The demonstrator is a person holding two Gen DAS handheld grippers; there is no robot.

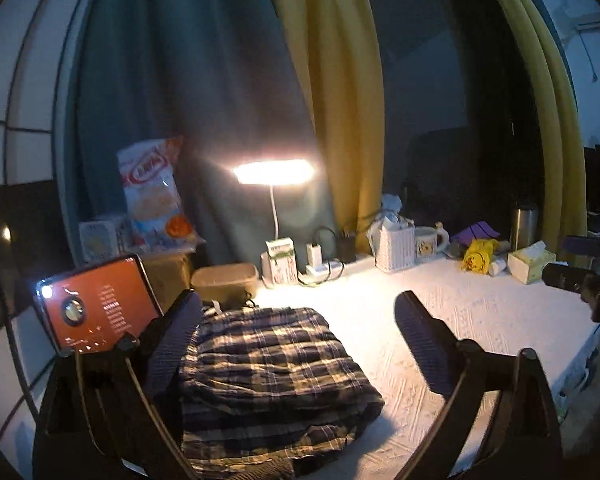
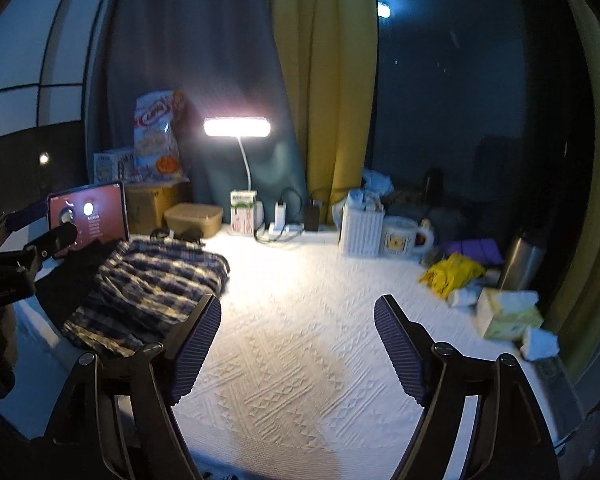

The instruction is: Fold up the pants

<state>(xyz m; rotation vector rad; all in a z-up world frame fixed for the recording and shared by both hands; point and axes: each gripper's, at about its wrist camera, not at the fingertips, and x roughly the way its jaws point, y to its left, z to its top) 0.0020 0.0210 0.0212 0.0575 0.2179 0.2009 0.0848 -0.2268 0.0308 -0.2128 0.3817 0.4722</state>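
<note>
The plaid pants [image 1: 268, 376] lie folded into a thick bundle on the white textured cover [image 1: 480, 320], toward its left side, just in front of a lit tablet [image 1: 96, 304] that stands propped upright. The left gripper [image 1: 300, 340] hangs over the bundle with its jaws spread wide and nothing between the pads; its left finger shows against the near left edge of the cloth, though whether it touches cannot be told, and its right finger is over bare cover. The right gripper [image 2: 298, 344] is held over the bare middle of the cover, well apart from the pants, jaws wide and empty. Behind the pants sit a tan lidded box [image 2: 194, 218] and a cardboard carton [image 2: 156, 200] with a snack bag [image 2: 158, 144] on top. A lit desk lamp [image 2: 237, 127] stands at the back by the curtains [image 2: 324, 80]. To the right are a white basket [image 2: 362, 232], a mug [image 2: 404, 238], a yellow bag [image 2: 452, 274], a steel flask [image 2: 522, 260] and a tissue box [image 2: 508, 314].
</note>
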